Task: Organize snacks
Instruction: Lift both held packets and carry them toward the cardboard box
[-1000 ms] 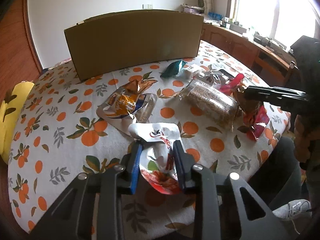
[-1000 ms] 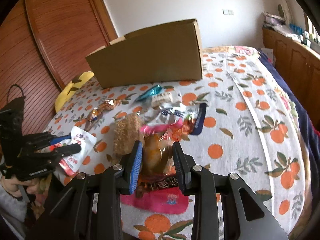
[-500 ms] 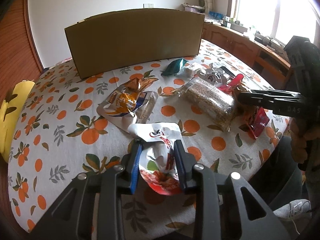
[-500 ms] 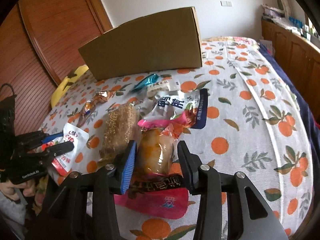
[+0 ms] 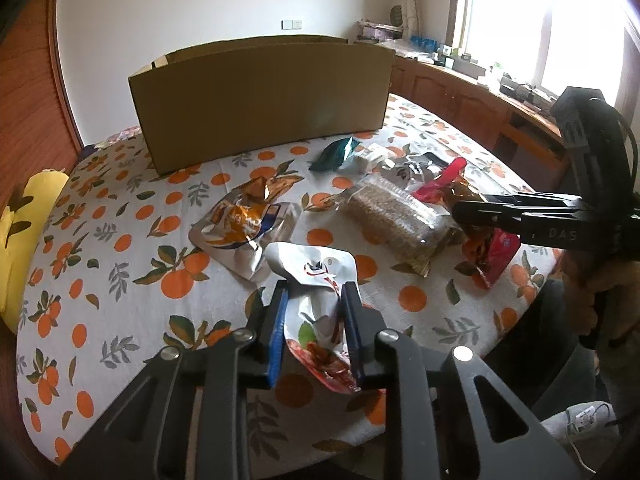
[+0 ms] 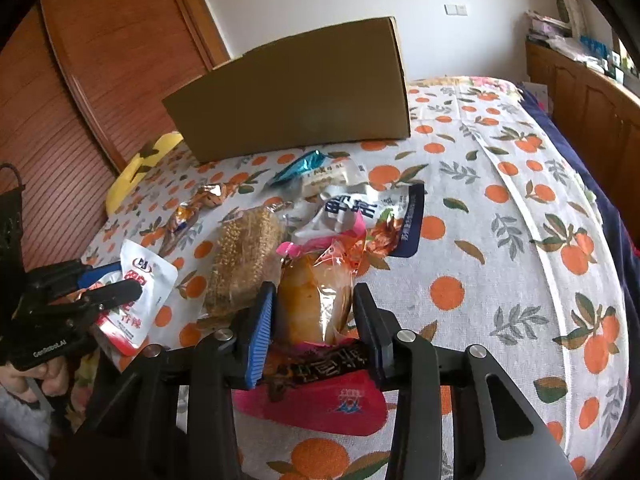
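Observation:
My left gripper (image 5: 314, 300) is shut on a white and red snack pouch (image 5: 316, 280) near the table's front edge; the pouch also shows in the right wrist view (image 6: 140, 292). My right gripper (image 6: 314, 300) is shut on a pink and orange pack with a brown bun-like snack (image 6: 316, 300), held just above the table; in the left wrist view it (image 5: 460, 210) grips the pack (image 5: 490, 254) at the right. An open cardboard box (image 5: 260, 96) stands at the back of the table.
On the orange-print tablecloth (image 5: 100, 240) lie an orange and silver pack (image 5: 244, 220), a clear pack of brown cereal bars (image 5: 394, 220), a teal packet (image 5: 334, 154) and a white and dark blue bag (image 6: 360, 208). A yellow cushion (image 5: 24, 216) sits at the left edge.
The right gripper has lifted its pack slightly and drawn it back toward the table's front edge. The left gripper has raised the white pouch a little.

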A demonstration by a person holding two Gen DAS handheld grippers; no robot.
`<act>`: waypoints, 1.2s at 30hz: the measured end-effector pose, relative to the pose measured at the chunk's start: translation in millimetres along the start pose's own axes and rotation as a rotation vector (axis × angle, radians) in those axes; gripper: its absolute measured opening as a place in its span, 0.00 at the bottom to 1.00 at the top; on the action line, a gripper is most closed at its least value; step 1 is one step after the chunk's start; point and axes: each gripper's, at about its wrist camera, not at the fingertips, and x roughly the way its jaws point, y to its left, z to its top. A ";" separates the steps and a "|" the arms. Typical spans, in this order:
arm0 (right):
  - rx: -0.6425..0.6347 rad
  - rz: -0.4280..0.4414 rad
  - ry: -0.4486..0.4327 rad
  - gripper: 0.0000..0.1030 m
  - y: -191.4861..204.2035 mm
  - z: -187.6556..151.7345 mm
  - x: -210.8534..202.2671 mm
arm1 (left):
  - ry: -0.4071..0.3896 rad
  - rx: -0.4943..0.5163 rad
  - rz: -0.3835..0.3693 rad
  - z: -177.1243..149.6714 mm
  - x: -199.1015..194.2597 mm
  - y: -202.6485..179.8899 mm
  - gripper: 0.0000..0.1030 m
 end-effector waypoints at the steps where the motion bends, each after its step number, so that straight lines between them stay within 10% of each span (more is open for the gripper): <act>1: -0.004 0.001 -0.005 0.38 1.3 1.1 -2.4 | -0.006 0.000 0.001 0.6 -2.0 -0.9 0.23; 36: -0.036 0.009 -0.118 0.38 19.8 18.5 -50.0 | -0.182 -0.010 0.009 43.0 -57.5 -2.4 0.23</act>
